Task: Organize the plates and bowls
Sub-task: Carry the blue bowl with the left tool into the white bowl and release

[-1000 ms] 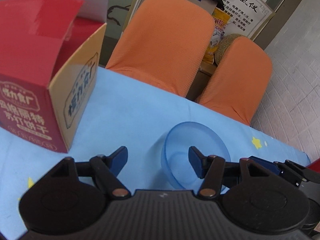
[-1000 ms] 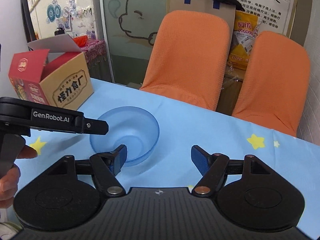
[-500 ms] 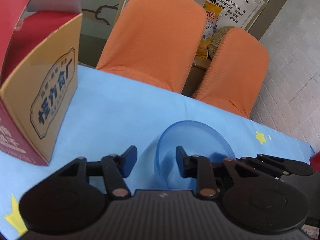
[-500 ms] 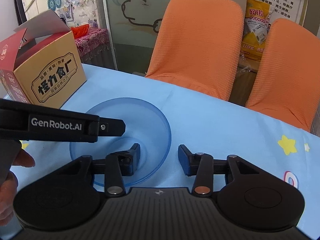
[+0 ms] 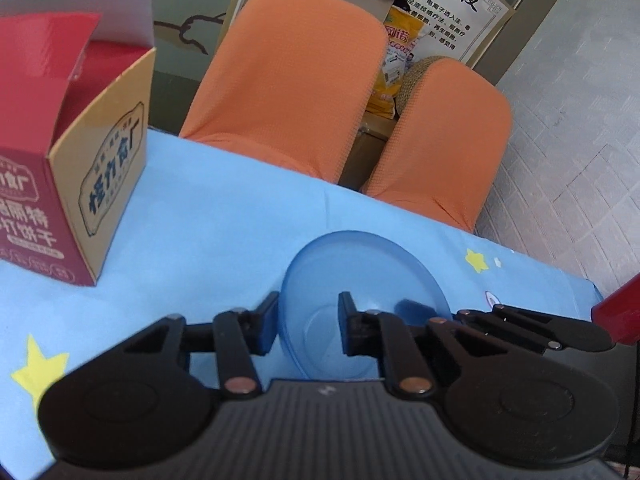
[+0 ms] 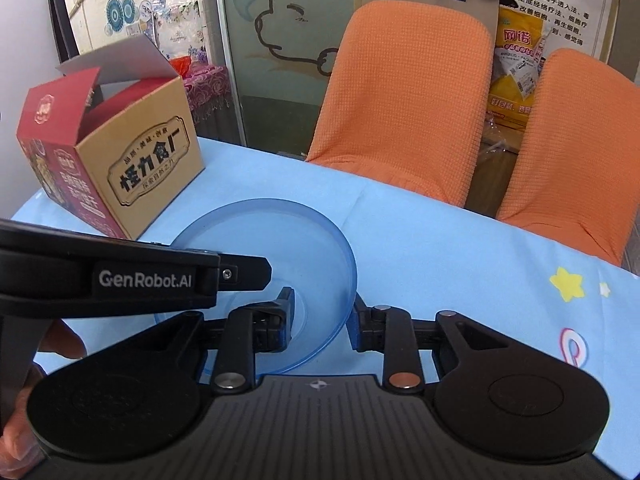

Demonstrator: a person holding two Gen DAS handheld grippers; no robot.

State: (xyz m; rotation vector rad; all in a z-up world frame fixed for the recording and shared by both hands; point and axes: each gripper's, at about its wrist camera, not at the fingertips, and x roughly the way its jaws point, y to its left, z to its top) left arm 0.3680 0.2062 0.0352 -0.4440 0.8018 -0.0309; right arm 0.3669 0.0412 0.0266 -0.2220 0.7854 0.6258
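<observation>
Left gripper [image 5: 307,322] straddles the near-left rim of the blue translucent bowl [image 5: 362,276], one finger outside the wall and one inside, but whether the pads are clenched on the wall I cannot tell; right gripper [image 6: 322,314] likewise straddles the bowl's right rim, contact also unclear. The bowl sits on the light-blue star-print tablecloth [image 6: 460,248], between both tools. Beyond it to the left stands an open red-and-tan cardboard box [image 6: 132,168], with two orange chairs [image 6: 404,108] behind the table.
</observation>
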